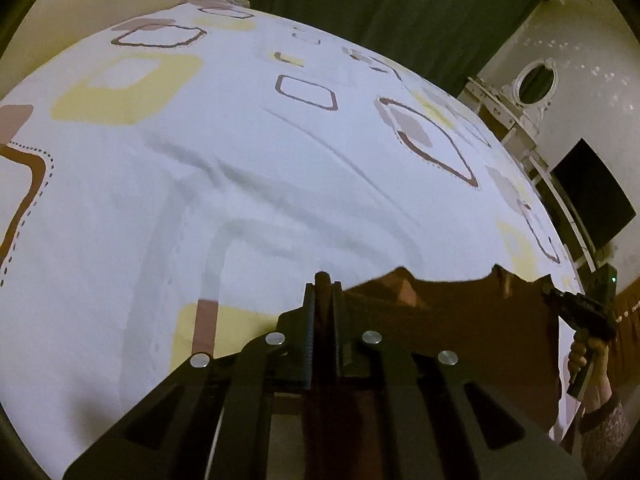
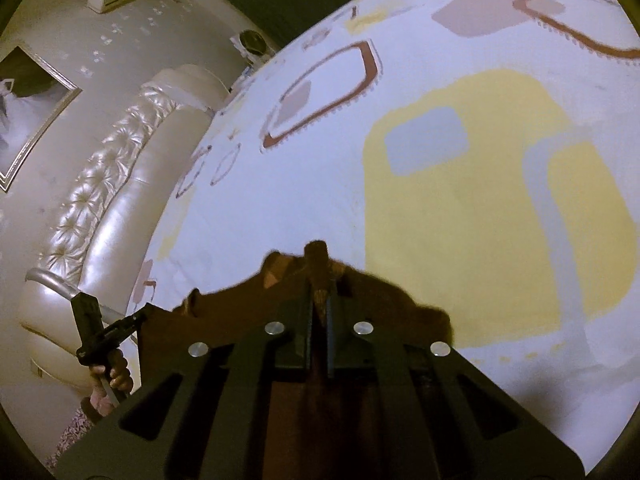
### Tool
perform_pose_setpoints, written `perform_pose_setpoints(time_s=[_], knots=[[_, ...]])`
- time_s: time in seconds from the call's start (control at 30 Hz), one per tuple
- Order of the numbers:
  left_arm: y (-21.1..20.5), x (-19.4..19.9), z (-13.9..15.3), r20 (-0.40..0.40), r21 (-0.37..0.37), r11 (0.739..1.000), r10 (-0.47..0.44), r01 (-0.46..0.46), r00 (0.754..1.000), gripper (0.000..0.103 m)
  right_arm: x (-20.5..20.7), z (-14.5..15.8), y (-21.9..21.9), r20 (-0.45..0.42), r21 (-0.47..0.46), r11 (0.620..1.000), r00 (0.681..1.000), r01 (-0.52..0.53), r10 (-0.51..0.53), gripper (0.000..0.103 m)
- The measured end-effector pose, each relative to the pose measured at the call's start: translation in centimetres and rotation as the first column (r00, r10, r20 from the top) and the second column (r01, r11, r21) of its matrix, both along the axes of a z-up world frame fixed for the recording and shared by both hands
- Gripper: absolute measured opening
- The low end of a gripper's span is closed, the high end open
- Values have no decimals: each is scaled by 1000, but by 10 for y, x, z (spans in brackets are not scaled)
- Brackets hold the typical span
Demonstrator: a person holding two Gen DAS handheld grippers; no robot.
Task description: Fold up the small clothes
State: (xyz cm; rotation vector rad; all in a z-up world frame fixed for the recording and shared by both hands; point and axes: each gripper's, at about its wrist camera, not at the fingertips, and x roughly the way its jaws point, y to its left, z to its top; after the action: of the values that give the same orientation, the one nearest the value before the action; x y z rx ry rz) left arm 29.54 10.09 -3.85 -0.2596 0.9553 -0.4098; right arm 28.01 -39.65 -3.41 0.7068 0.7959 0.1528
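**Brown garment held up by two corners over the bed**

Closest to me, my left hand-held gripper (image 1: 323,280) has its fingers pressed together on the top edge of a small brown garment (image 1: 440,320). A sliver of the cloth sticks up between the tips. My right hand-held gripper (image 2: 318,250) pinches the same garment (image 2: 240,308) the same way at the other end of that edge.

I hold it at two points so that the cloth hangs spread between them rather than bunching. The edge between the grips sags and looks uneven, so I judge that the garment is not yet pulled taut. Its lower part is hidden behind the gripper bodies, so I cannot tell whether it touches the bed.

Each wrist view catches the opposite gripper off to one side, with my fingers around its handle.

Beyond the garment lies the bed sheet (image 1: 240,160), white with yellow and brown rounded squares, lightly creased in the middle. It looks like the surface for laying the garment flat, the likely first step of a fold.

Farthest off are a pale tufted headboard (image 2: 104,184), a dark curtain (image 1: 380,8) and a framed picture (image 2: 28,112) on the wall.
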Motion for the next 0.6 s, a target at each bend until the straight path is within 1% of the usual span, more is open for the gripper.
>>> perform_pose_setpoints(time_s=[0.07, 0.17, 0.2, 0.27, 0.33, 0.37, 0.5, 0.6], knots=[[-1, 3, 0, 2, 1, 1000, 13, -13, 1000, 7, 3, 5, -4, 23, 10, 1000, 1000, 12, -12, 4], [2, 10, -2, 2, -31, 998, 45, -45, 999, 7, 9, 8, -11, 39, 15, 999, 999, 34, -35, 4], [3, 13, -3, 1, -44, 997, 63, -62, 998, 5, 12, 8, -13, 39, 15, 999, 998, 38, -39, 4], [6, 21, -7, -8, -50, 994, 99, -100, 995, 5, 19, 3, -17, 24, 8, 999, 998, 52, -52, 4], [7, 29, -13, -23, -57, 992, 116, -117, 993, 5, 27, -8, -19, -4, -4, 998, 998, 64, -64, 4], [6, 32, -16, -30, -46, 991, 122, -123, 992, 5, 30, -13, -20, -18, -9, 998, 997, 68, -69, 4], [-9, 42, -38, -72, 55, 993, 110, -106, 991, 5, 40, -39, -20, -81, -13, 996, 993, 87, -88, 4], [-11, 44, -43, -71, 79, 992, 105, -100, 992, 5, 44, -44, -21, -89, 6, 996, 992, 86, -85, 4]])
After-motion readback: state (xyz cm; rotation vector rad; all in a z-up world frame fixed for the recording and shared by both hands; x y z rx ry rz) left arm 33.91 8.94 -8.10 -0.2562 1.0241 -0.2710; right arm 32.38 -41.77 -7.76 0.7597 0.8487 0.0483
